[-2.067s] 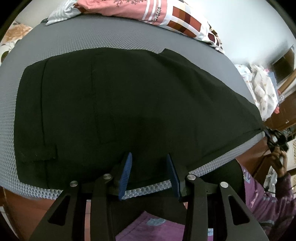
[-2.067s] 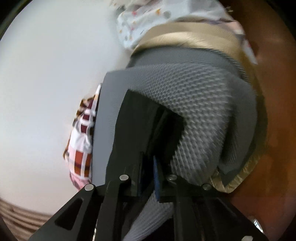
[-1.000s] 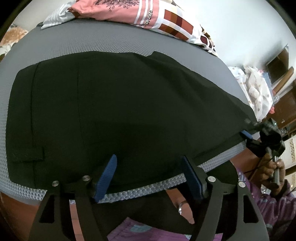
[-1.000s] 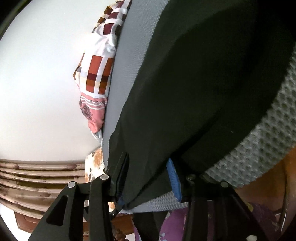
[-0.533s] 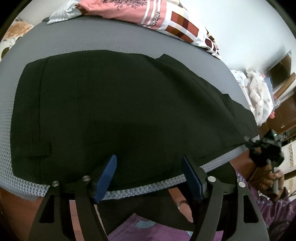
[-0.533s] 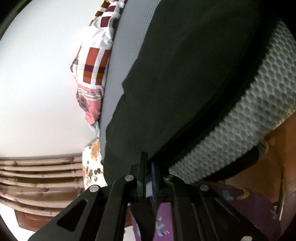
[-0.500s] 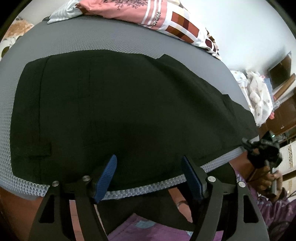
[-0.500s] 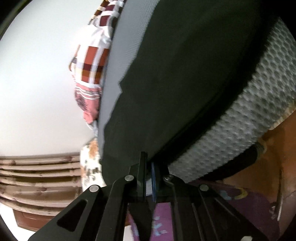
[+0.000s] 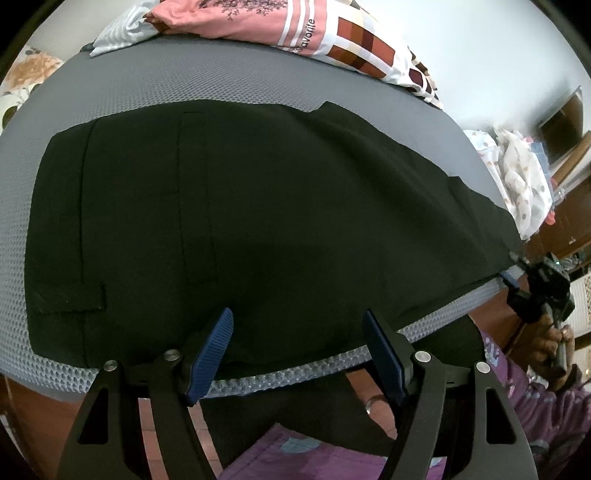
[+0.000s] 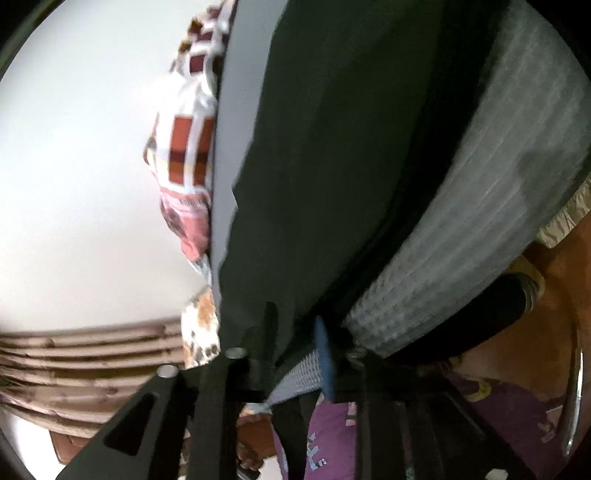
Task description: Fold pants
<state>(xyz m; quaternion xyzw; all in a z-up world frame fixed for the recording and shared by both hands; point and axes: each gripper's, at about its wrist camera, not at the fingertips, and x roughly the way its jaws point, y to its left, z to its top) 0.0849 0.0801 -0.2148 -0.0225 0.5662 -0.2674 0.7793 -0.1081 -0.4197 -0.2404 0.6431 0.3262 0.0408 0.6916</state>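
Black pants (image 9: 258,206) lie flat across a grey mesh mattress (image 9: 221,77), waistband at the left, legs running right. My left gripper (image 9: 297,354) is open and empty at the near edge of the pants. My right gripper (image 9: 511,275) shows in the left wrist view at the hem corner on the far right. In the right wrist view the right gripper (image 10: 295,354) has its fingers apart, with the edge of the pants (image 10: 325,147) lying between them. That view is blurred.
A pink, white and maroon patterned blanket (image 9: 295,26) lies along the far edge of the mattress. White dotted cloth (image 9: 517,177) is piled at the far right beside wooden furniture. The mattress front edge (image 9: 295,373) drops to a reddish floor.
My right gripper was shut at the hem half a second ago and now has its fingers apart. My left gripper opened wider about a second ago and has stayed open since.
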